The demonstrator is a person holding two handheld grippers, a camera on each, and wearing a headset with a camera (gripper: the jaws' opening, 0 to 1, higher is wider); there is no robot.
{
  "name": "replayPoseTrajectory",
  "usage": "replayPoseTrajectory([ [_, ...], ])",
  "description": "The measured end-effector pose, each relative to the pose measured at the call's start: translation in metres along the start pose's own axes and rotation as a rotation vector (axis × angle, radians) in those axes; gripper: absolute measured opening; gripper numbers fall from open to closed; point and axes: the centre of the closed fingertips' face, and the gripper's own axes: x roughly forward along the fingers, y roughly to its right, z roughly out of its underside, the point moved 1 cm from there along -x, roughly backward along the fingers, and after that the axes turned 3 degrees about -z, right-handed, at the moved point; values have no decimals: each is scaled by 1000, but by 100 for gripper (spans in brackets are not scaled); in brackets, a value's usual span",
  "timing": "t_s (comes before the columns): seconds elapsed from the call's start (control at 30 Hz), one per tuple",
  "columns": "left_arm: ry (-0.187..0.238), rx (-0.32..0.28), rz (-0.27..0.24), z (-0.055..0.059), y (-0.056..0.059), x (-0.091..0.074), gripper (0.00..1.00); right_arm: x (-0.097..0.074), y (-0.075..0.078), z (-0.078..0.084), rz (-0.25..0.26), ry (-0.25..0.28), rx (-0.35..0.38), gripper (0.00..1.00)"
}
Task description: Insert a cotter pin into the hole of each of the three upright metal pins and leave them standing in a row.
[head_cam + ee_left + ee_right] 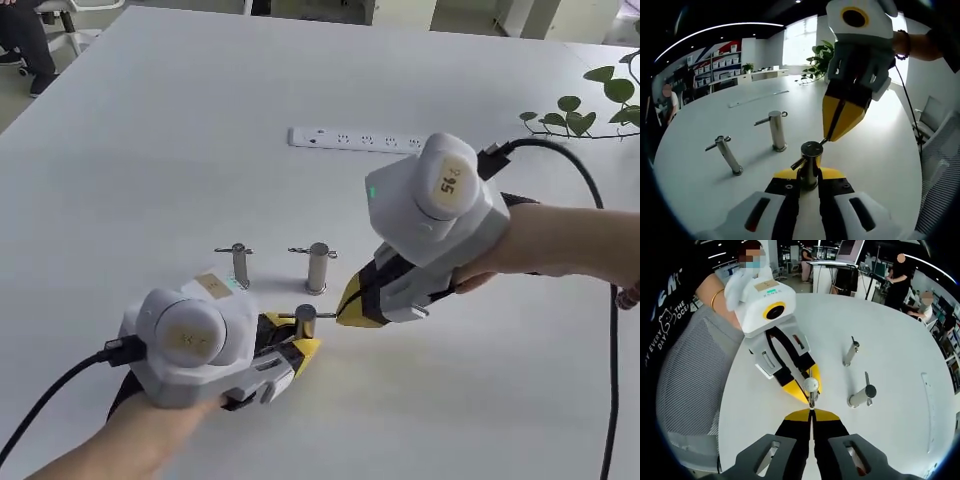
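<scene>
Three upright metal pins stand on the white table [180, 150]. The far left pin [240, 264] and the far middle pin [317, 266] each carry a cotter pin through the head. My left gripper [300, 340] is shut on the near pin [305, 320], with its jaws around the shaft [810, 167]. My right gripper [345, 310] comes in from the right, shut on a cotter pin [824, 142] that passes through this pin's hole; its tip pokes out on the other side. In the right gripper view my right gripper [812, 414] meets the pin head [811, 385].
A white power strip [355, 139] lies farther back on the table. A green plant [590, 108] reaches in at the far right. Black cables [605, 300] trail from both grippers. People stand beyond the table [897, 275].
</scene>
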Motion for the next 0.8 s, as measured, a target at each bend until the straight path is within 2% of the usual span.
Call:
replayPoseTrajectory([
  [0.4,0,-5,0,0,1,0,12,2,-3,-10,-2,25,1,0],
  [0.57,0,-2,0,0,1,0,12,3,-2,-8,-1,17,-3,0],
  [0.67,-1,-2,1,0,1,0,12,3,-5,-5,-19,20,13,0],
  [0.77,-1,-1,1,0,1,0,12,0,-4,-5,-8,29,9,8],
  [0.8,-1,-3,1,0,1,0,12,0,-4,-8,-10,54,29,10],
])
